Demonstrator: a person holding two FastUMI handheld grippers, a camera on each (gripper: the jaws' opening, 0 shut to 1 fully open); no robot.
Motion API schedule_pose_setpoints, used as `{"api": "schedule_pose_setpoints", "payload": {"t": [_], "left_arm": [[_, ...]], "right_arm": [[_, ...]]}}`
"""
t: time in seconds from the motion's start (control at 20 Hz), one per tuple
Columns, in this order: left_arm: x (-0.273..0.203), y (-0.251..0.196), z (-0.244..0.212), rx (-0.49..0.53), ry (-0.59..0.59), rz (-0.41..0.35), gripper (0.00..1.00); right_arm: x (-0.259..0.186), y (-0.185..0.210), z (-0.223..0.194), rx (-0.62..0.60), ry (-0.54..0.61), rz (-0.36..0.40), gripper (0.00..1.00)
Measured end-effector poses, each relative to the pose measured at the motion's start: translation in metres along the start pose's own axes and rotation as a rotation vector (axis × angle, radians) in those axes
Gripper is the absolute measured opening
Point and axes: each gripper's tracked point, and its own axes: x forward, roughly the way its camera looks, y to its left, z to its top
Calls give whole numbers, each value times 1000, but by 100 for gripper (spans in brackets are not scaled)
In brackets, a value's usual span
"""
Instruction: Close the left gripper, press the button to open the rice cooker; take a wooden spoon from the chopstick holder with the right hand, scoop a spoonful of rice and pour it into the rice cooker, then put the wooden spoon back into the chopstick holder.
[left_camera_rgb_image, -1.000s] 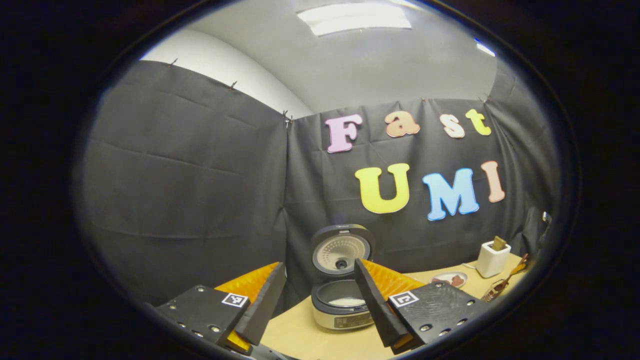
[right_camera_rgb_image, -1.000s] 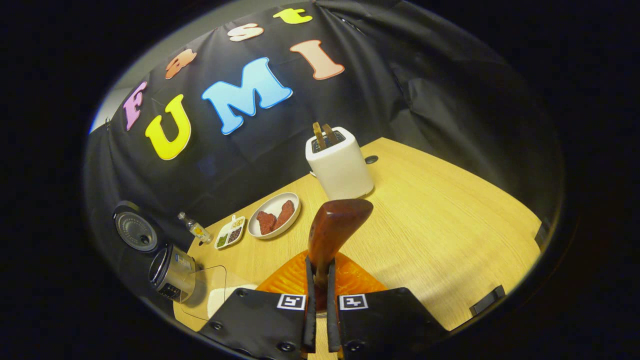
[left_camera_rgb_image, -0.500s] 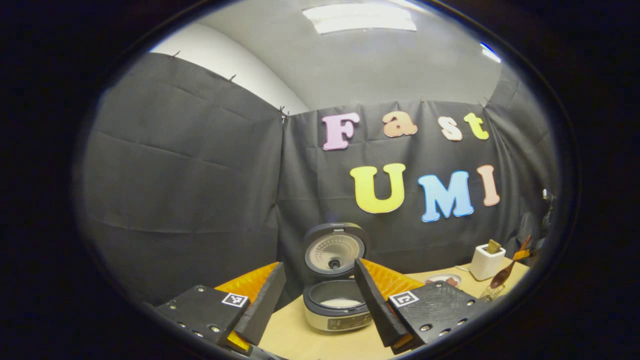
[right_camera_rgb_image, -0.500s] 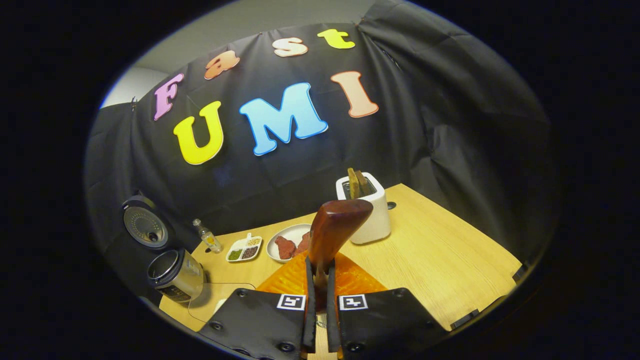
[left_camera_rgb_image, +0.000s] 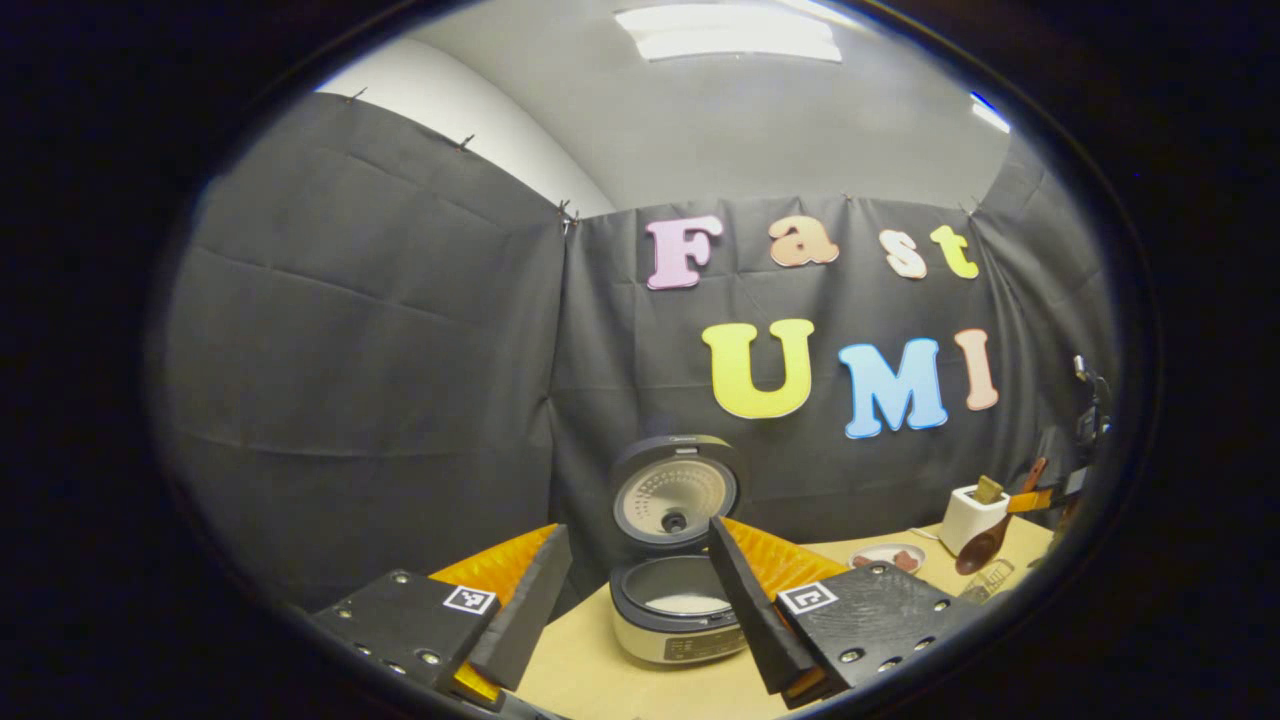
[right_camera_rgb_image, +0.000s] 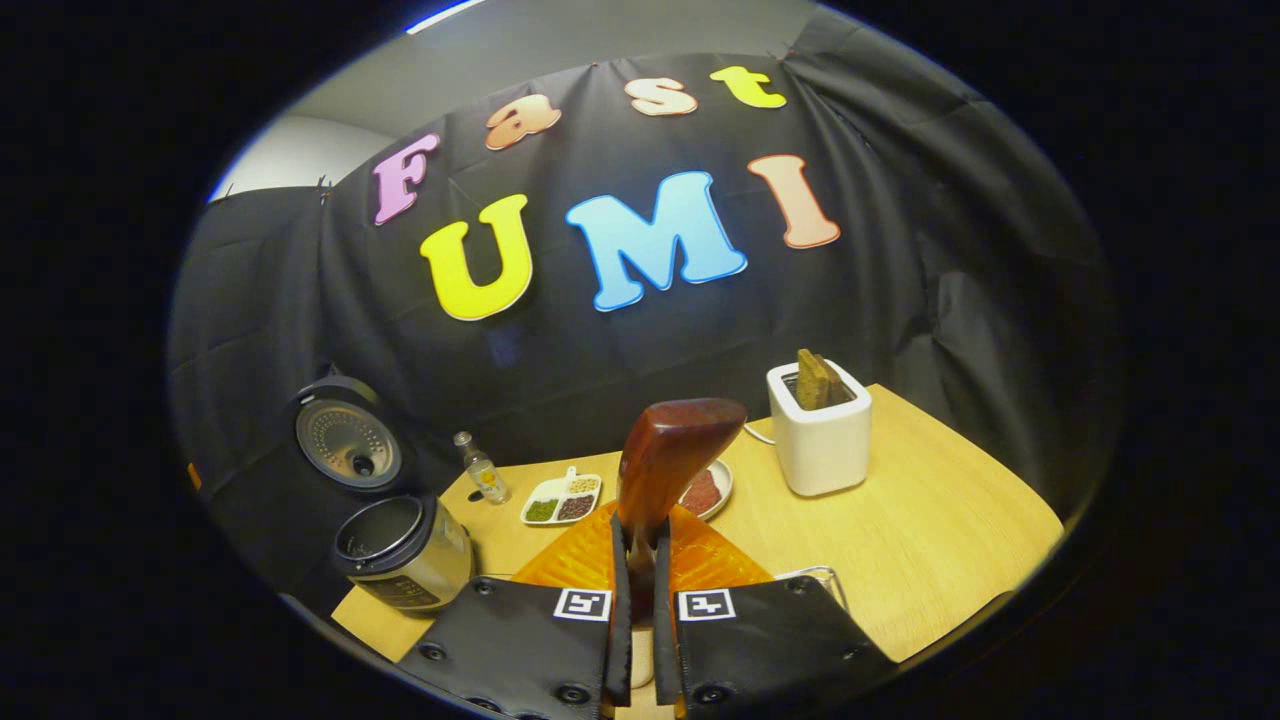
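Observation:
The rice cooker (left_camera_rgb_image: 680, 620) stands open on the wooden table, lid (left_camera_rgb_image: 675, 490) upright, inner pot showing a pale bottom. My left gripper (left_camera_rgb_image: 635, 610) is open just in front of it, with nothing between its fingers. My right gripper (right_camera_rgb_image: 638, 590) is shut on the handle of the dark wooden spoon (right_camera_rgb_image: 670, 455), whose bowl stands up above the fingers. In the left gripper view the wooden spoon (left_camera_rgb_image: 985, 535) hangs in the air at the far right, bowl down. A wire rim, perhaps the chopstick holder (right_camera_rgb_image: 820, 575), shows beside my right finger. The rice cooker (right_camera_rgb_image: 400, 550) lies to the lower left.
A white toaster (right_camera_rgb_image: 820, 430) with bread slices stands at the back right. A plate of red meat (right_camera_rgb_image: 705, 492), a divided dish of seasonings (right_camera_rgb_image: 560, 500) and a small bottle (right_camera_rgb_image: 480, 470) sit along the back of the table (right_camera_rgb_image: 930, 540). Black cloth walls close in behind.
My right gripper has risen and turned left with the spoon, so the toaster slid right and the cooker came nearer to centre. The left gripper has barely moved.

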Motion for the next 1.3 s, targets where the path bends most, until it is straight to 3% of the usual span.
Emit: {"api": "schedule_pose_setpoints", "payload": {"t": [0.3, 0.35, 0.55, 0.6, 0.8, 1.3], "left_arm": [[14, 14, -9, 5, 9, -15, 85], [17, 15, -12, 1, 13, -19, 87], [25, 22, -24, -13, 29, -26, 87], [27, 24, -26, -13, 32, -26, 87], [34, 30, -33, -16, 41, -22, 87], [43, 48, -50, -21, 71, 3, 87]], "right_arm": [[10, 45, -27, -115, 25, 29, 7], [12, 49, -33, -151, 28, 21, 11], [18, 64, -56, -345, 34, 0, 7], [20, 69, -63, -403, 37, -2, 11], [31, 79, -87, -558, 54, -14, 10], [53, 84, -135, -691, 132, -60, 11]]}}
